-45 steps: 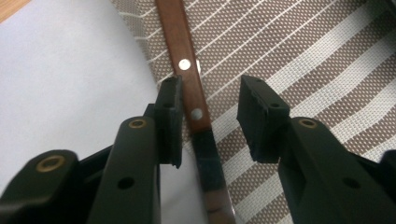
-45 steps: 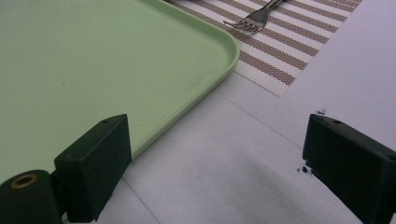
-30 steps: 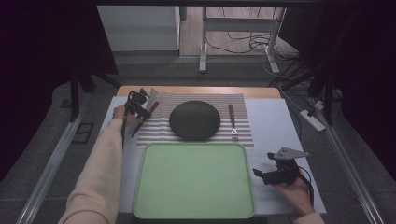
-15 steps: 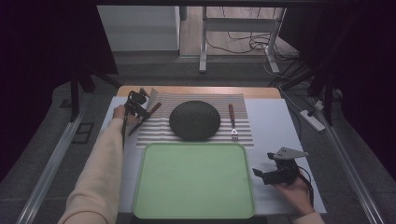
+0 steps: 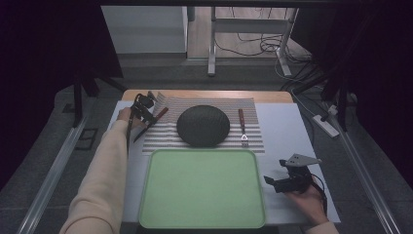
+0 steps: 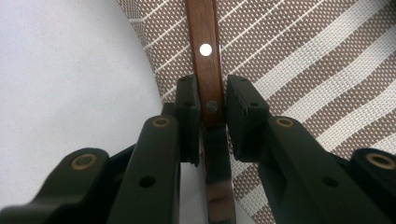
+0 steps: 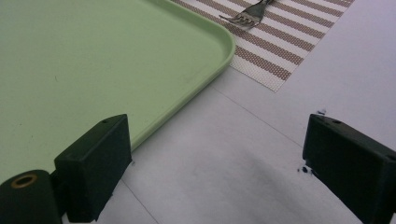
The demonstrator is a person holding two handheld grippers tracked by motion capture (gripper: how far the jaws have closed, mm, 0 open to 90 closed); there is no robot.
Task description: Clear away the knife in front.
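The left gripper [image 5: 146,113] sits at the left edge of the striped placemat [image 5: 253,131], its black jaws pinched on the reddish-brown wooden handle of a knife [image 6: 205,70]. In the left gripper view the pads press the handle from both sides just below a round silver rivet, and the steel blade runs back between the jaws toward the camera. The jaws have just been closing and easing slightly on that handle. The knife lies at the placemat's edge, partly over the pale tabletop [image 5: 287,122].

The placemat is a woven mesh with brown and white bands. On it rests a dark round plate [image 5: 203,126], matte and shallow, and to its right a fork [image 5: 242,126] with a wooden handle and metal tines.

Nearer the person lies a smooth pale-green plastic tray [image 5: 202,187] with rounded corners and a raised rim.

The right gripper [image 5: 276,181] rests on the tabletop beside the tray's right edge, its jaws spread wide with nothing between them. Any writing on these things is probably too small to read.
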